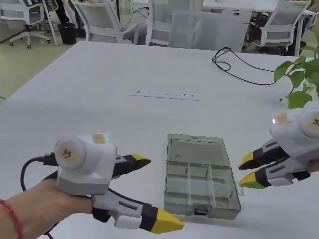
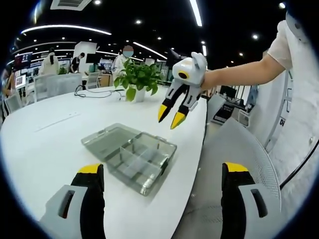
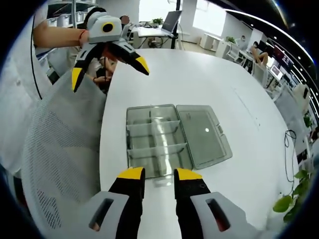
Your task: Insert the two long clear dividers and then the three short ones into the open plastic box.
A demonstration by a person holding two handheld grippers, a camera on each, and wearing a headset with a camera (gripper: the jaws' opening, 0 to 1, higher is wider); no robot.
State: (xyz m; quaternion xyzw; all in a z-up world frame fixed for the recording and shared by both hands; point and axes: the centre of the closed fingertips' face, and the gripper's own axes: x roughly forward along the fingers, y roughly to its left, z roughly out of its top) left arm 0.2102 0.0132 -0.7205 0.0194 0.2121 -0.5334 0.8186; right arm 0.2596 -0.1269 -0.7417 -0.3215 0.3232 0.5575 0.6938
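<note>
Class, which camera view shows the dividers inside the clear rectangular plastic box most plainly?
The right gripper view: it looks down into the clear rectangular plastic box, so the divider grid reads plainly. The head view foreshortens the box. The left gripper view sees the box obliquely, walls overlapping.

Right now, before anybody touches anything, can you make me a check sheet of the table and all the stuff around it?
Surface: white table, flat and bare in front of the box.
Job's things: clear plastic box lies open, lid laid flat behind it; clear dividers stand inside, splitting it into compartments.
Clutter: white power strip further back; potted plant at the right edge.
Grippers: left tongs wide open, empty; right tongs open a little, empty; both beside the box, not touching it.
Cables: black cable looped on the far side; a cord trails from the left gripper.
Surroundings: office chairs beyond the table.
</note>
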